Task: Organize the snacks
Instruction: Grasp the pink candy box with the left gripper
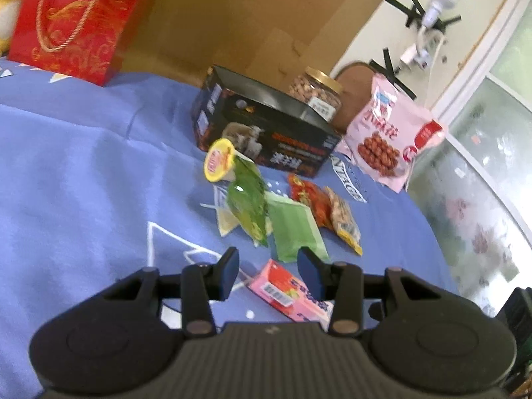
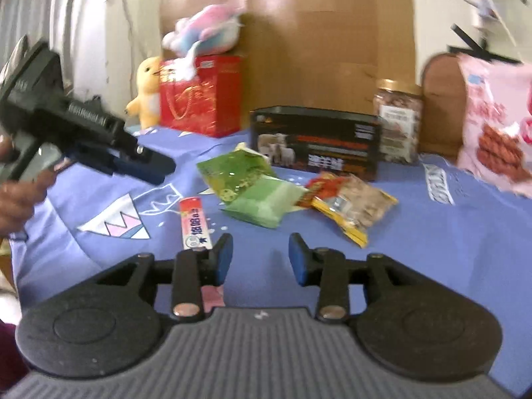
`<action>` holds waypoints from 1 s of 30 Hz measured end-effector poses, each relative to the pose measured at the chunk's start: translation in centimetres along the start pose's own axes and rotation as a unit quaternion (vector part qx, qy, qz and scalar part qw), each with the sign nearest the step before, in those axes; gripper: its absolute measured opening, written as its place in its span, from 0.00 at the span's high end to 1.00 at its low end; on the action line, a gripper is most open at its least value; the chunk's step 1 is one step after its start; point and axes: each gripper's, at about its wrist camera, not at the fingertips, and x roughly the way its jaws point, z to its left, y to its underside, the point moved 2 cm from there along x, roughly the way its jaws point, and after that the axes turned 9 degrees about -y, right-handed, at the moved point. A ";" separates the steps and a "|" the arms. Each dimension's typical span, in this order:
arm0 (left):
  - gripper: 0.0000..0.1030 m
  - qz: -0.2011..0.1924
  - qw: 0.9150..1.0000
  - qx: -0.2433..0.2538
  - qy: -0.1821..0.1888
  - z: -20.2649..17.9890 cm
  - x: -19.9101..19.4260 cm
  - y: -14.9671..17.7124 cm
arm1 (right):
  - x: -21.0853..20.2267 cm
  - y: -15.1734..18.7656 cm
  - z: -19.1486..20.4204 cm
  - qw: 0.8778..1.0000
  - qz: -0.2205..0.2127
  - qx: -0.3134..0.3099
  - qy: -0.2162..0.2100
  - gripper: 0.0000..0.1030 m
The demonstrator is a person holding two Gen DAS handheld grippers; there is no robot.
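Small snacks lie on a blue cloth: a yellow-lidded cup (image 1: 219, 159), two green packets (image 1: 249, 206) (image 1: 296, 229), a red packet (image 1: 304, 196) and a yellow-edged nut packet (image 1: 345, 222). Behind them stands an open black box (image 1: 266, 133) (image 2: 316, 143). A pink stick-shaped box (image 1: 289, 292) (image 2: 194, 219) lies nearest. My left gripper (image 1: 269, 272) (image 2: 163, 169) hovers just above the pink box, open and holding nothing. My right gripper (image 2: 261, 256) is open over bare cloth, short of the green packet (image 2: 266, 202).
A nut jar (image 1: 316, 93) (image 2: 397, 123) and a big pink bag (image 1: 389, 139) (image 2: 492, 126) stand to the right of the black box. A red gift bag (image 1: 73, 23), plush toys (image 2: 206, 26) and a tall cardboard sheet (image 1: 266, 16) line the back. A hand (image 2: 16, 199) holds the left gripper.
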 end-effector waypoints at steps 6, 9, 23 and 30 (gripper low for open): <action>0.52 0.015 0.999 0.034 -0.003 -1.6 2.4 0.0 | -0.8 2.0 2.0 0.998 0.027 0.032 -0.051 0.60; 0.52 0.028 0.999 0.043 -0.009 -1.9 3.7 0.2 | -0.7 2.7 2.7 0.998 0.035 0.035 -0.041 0.60; 0.63 0.039 0.999 0.037 0.010 -1.6 0.7 3.3 | 0.0 2.8 2.1 0.998 0.040 0.039 -0.007 0.85; 0.56 0.036 0.999 -0.002 0.018 -0.2 -1.1 3.8 | -0.4 2.7 1.7 0.999 0.034 0.025 -0.002 0.72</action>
